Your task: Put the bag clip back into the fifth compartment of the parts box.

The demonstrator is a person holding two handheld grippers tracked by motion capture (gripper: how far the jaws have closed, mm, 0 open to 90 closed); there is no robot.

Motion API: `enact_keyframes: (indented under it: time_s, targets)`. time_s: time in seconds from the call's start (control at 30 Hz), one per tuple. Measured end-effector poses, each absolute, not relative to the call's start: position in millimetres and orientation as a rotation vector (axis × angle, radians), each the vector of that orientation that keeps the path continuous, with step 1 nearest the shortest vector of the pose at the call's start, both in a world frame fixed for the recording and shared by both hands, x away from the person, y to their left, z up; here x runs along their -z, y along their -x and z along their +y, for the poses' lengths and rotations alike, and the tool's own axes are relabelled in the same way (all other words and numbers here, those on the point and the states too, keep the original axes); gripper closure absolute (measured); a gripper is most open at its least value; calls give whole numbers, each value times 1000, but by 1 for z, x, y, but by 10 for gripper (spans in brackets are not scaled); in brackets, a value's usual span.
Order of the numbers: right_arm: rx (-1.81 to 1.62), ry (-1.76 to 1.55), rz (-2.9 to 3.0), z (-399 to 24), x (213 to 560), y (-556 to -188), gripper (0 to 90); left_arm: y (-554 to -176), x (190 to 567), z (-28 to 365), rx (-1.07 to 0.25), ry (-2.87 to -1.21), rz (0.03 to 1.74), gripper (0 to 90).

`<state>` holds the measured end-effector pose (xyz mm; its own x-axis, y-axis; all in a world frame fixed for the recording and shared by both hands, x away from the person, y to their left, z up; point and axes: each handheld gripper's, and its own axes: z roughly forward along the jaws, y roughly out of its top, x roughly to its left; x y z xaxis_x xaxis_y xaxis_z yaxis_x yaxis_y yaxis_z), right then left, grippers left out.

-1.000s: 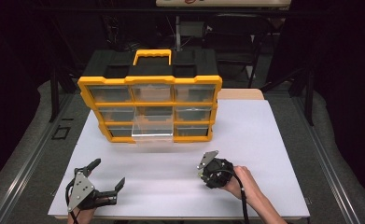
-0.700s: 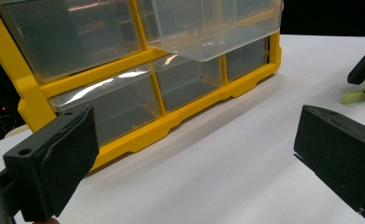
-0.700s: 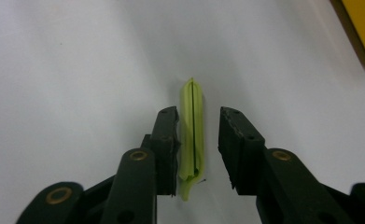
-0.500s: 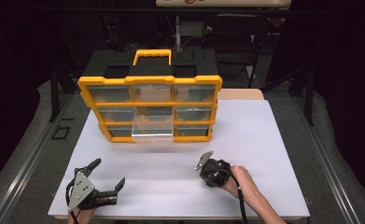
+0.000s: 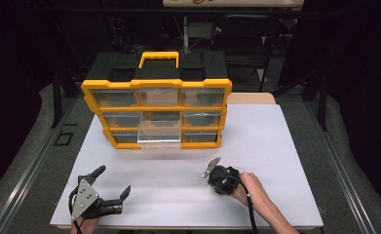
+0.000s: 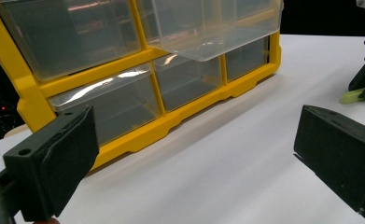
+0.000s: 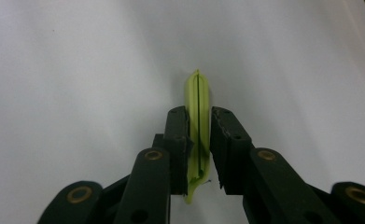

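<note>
Nearest the person, the left gripper (image 5: 111, 192) rests at the near left edge of the white table (image 5: 276, 146) with its jaws spread wide and nothing between them; a grey three-cornered plate sits on top of it; in the left gripper view the two black pads stand far apart at the lower corners of the frame, with bare white surface between them; off to that gripper's right, a little farther in, the right gripper (image 5: 211, 169) is held by the person's right hand (image 5: 249, 187), a black cable trailing back along the forearm; in the right gripper view its jaws are closed narrowly on a slim yellow-green piece (image 7: 198, 121), held edge-on between the pads, its pointed tip reaching out past the fingertips over the table; the same piece shows as a pale green sliver under that gripper at the right edge of the left gripper view; whether it touches the surface I cannot tell; beyond both grippers stands a yellow and black drawer organiser (image 5: 156, 109) with a yellow carry handle (image 5: 159, 58) on top and clear drawers in three rows; one clear drawer (image 5: 160, 134) in the middle column is pulled out toward the grippers, overhanging the table.
</note>
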<state>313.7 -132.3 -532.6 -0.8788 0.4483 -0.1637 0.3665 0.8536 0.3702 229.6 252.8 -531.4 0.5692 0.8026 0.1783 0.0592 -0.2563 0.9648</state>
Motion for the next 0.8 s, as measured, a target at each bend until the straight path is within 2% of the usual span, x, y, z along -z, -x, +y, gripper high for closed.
enact_keyframes:
  time_s: [0.8]
  targets:
    - [-468, -622, 2796, -133, 526, -316, 799, -229, 531, 253, -840, -1696, 725, 0]
